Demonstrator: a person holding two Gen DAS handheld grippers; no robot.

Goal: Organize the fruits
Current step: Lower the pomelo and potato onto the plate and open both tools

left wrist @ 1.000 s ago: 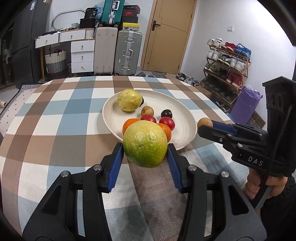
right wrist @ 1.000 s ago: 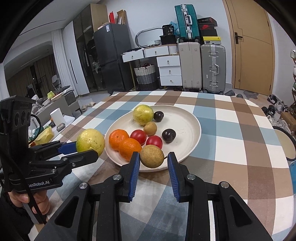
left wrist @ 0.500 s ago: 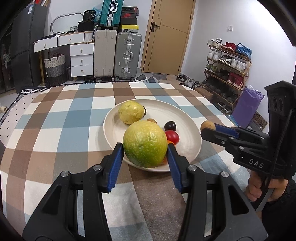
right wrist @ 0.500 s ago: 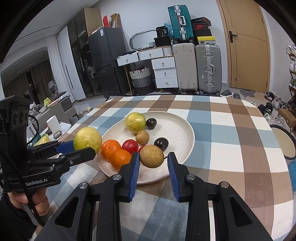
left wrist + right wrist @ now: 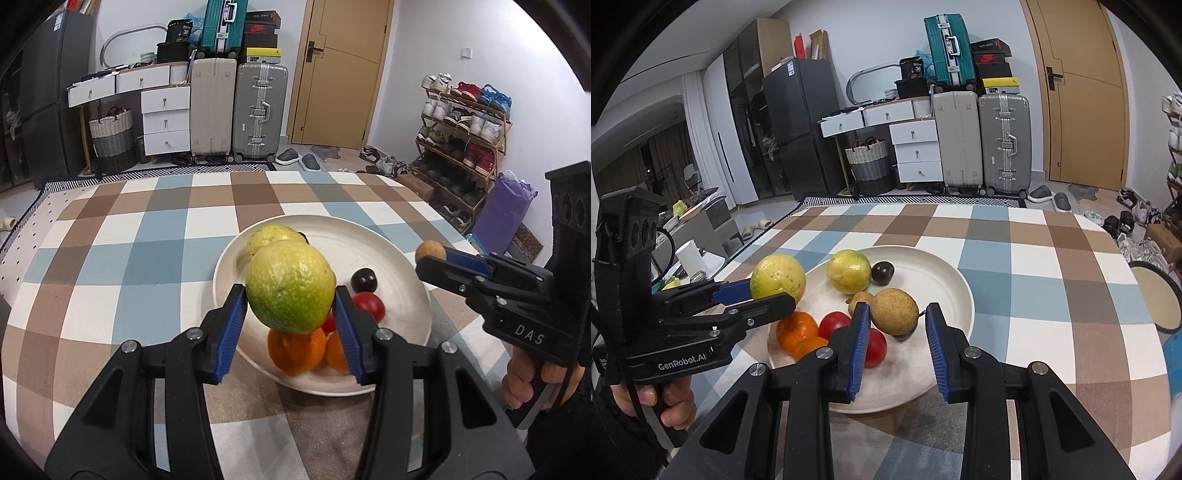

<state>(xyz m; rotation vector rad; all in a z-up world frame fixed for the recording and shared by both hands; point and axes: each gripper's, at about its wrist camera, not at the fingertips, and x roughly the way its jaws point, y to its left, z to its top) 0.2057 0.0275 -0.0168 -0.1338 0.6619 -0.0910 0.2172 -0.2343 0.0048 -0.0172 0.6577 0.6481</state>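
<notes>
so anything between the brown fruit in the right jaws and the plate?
Nothing visible. The brown fruit hangs over the plate; below it lie a tomato and a dark fruit, with bare plate to the right.

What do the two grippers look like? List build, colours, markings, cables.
Both are black plastic pistol-grip tools with blue ribbed pads and silver pivot screws. The left gripper reads "GenRobot.AI" in white and has a black cable beside its handle. The right gripper reads "DAS". Dark sleeves show at both wrists.
</notes>
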